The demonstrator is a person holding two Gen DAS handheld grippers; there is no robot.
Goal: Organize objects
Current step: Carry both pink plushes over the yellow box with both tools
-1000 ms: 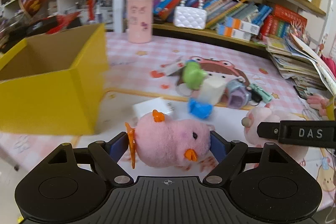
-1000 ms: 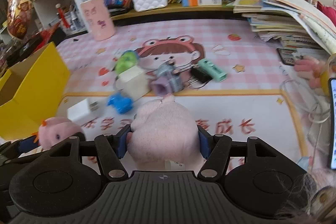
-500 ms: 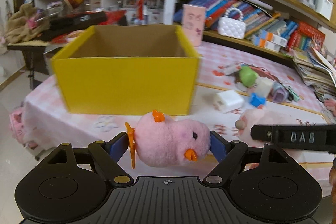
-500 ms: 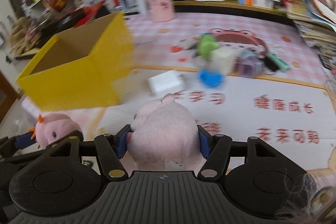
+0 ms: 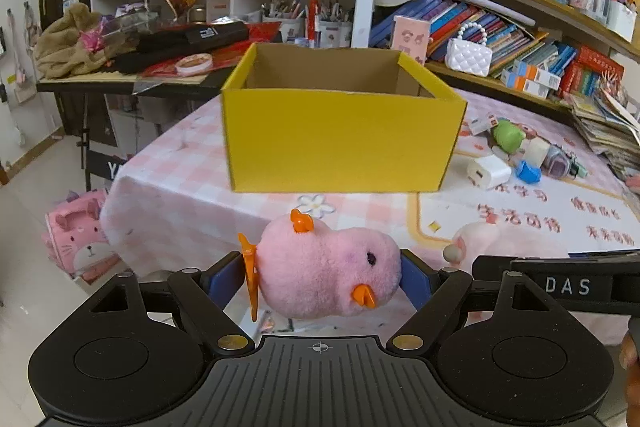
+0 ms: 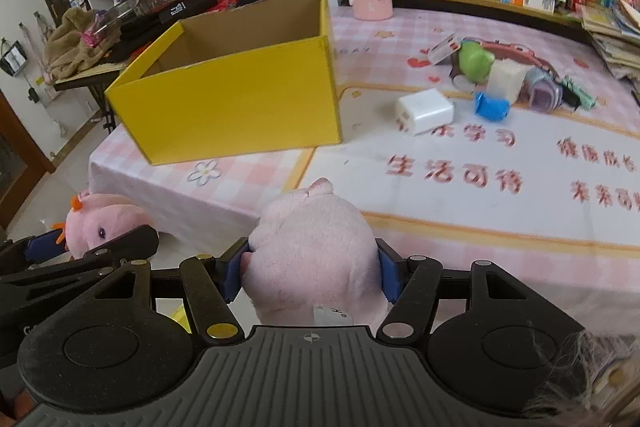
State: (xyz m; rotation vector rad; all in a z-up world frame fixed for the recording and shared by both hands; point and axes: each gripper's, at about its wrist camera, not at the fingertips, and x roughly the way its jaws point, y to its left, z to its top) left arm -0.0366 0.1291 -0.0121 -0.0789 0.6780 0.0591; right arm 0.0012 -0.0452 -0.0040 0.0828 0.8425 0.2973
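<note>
The yellow cardboard box [image 5: 340, 143] is the landmark: it sits open-topped on the pink checked tablecloth [image 5: 180, 183], and both grippers hang in front of its near wall, off the table's edge and lower than the box rim. The left gripper [image 5: 326, 277] is clamped on a pink plush chick [image 5: 326, 277], whose long axis runs crosswise between the blue pads, beak toward the camera; the box lies straight ahead of it and above. The right gripper [image 6: 310, 263] is closed around a pale pink plush toy [image 6: 316, 247]; from there the box lies ahead and to the left, so the left gripper looks the nearer and squarer to the opening. To drop either toy in, I judge it must rise over the near wall, the only real obstacle. Right of the box lie a white charger [image 6: 425, 111], a blue clip [image 6: 491, 105], a green toy [image 6: 475, 61] and other small bits, well apart from both grippers
</note>
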